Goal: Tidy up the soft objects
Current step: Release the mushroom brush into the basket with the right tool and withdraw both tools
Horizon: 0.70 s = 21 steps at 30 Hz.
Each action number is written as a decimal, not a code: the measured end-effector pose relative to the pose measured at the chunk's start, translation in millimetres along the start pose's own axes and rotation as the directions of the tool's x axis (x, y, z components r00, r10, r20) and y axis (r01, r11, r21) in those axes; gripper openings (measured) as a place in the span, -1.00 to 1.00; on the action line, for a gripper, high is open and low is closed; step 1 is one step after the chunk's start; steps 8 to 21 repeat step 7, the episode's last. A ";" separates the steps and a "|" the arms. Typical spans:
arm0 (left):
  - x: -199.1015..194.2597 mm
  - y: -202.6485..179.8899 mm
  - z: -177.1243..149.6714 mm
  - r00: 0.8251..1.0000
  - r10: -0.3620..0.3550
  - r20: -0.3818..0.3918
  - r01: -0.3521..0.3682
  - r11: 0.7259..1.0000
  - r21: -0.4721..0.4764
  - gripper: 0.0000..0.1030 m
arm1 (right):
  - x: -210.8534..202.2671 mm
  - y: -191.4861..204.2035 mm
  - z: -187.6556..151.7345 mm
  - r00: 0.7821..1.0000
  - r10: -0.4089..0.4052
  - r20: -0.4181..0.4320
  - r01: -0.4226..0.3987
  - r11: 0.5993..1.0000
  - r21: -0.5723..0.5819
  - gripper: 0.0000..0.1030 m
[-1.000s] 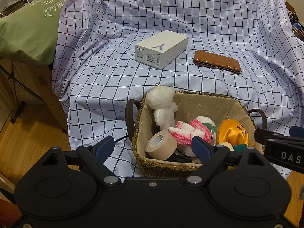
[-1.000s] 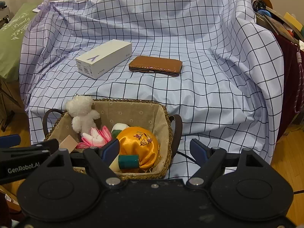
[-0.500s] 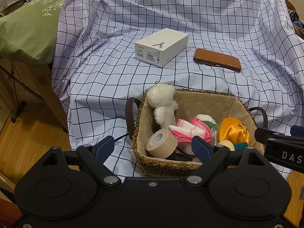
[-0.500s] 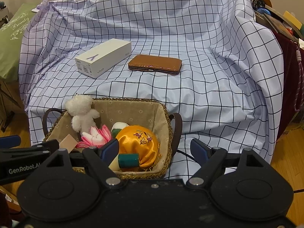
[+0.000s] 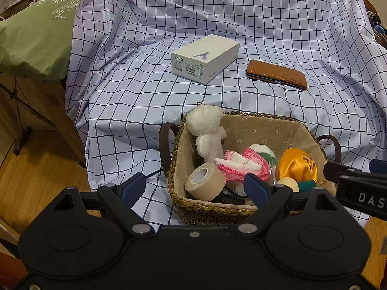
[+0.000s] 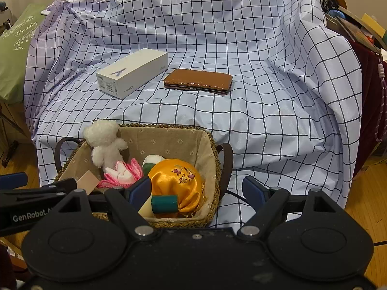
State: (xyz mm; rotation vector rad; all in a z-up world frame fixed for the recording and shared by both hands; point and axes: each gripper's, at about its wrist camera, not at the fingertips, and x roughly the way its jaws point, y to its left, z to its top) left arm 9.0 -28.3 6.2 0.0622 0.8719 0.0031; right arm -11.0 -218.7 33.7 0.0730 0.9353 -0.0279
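A woven basket (image 5: pixel 210 207) (image 6: pixel 215 154) with a beige lining stands at the near edge of the checked cloth. Inside lie a white plush bear (image 5: pixel 208 130) (image 6: pixel 105 142), a pink and white knit piece (image 5: pixel 239 164) (image 6: pixel 123 171), an orange satin pouch (image 5: pixel 296 164) (image 6: pixel 176 178), a roll of beige tape (image 5: pixel 205 181) and a green and cream item (image 6: pixel 164 204). My left gripper (image 5: pixel 194 188) hovers open over the basket's near left corner, holding nothing. My right gripper (image 6: pixel 196 189) stands open above the basket's near right corner, also holding nothing.
A white phone box (image 5: pixel 205 58) (image 6: pixel 131 72) and a brown leather case (image 5: pixel 277 75) (image 6: pixel 198 82) lie further back on the checked cloth (image 5: pixel 145 91). A green cushion (image 5: pixel 36 31) sits at the left. Wooden floor (image 5: pixel 41 174) shows below the cloth's edge.
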 end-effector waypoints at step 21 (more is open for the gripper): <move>1.1 -1.3 0.3 1.000 -0.001 0.000 0.001 1.000 0.005 0.66 | 0.5 0.5 -0.1 1.000 0.001 -0.001 -0.001 1.000 -0.002 0.59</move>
